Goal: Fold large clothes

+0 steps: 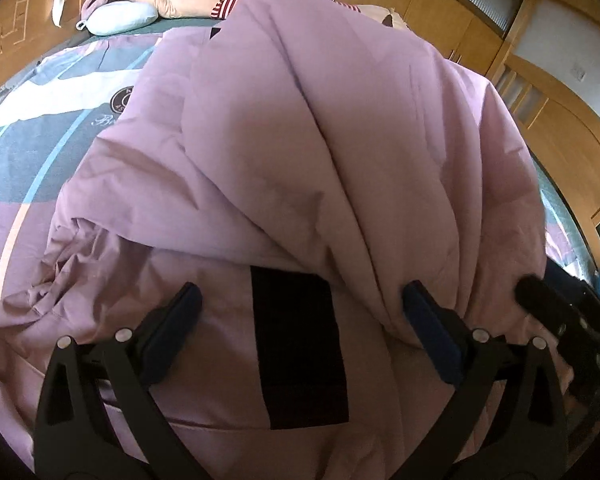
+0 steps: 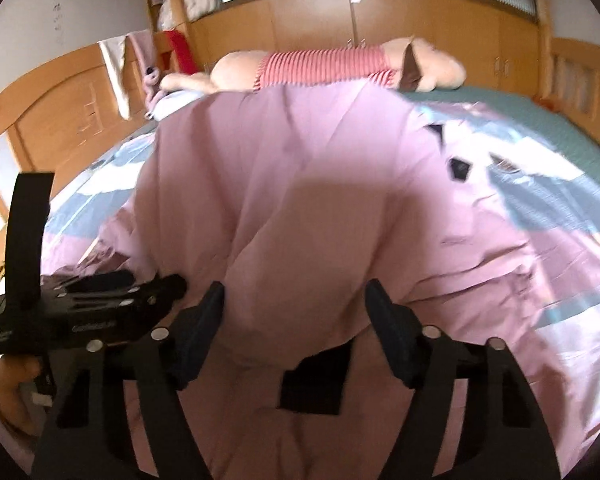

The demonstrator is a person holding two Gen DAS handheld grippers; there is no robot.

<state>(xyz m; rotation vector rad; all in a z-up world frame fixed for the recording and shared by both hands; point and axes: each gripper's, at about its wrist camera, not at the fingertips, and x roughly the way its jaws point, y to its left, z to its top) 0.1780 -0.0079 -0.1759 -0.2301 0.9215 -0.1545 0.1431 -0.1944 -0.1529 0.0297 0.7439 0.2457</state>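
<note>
Both the left gripper and right gripper hover with fingers spread wide over the bunched pink garment on the bed

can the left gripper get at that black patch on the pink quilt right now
Probably yes. The left gripper is open with the black patch lying uncovered between its fingers; the bulging fold of the pink quilt sits just beyond it.

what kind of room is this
Most likely a bedroom. A pink garment lies spread over a bed with patterned bedding, a plush toy lies at the bed's far end, and wooden wardrobes line the wall behind it.
</note>
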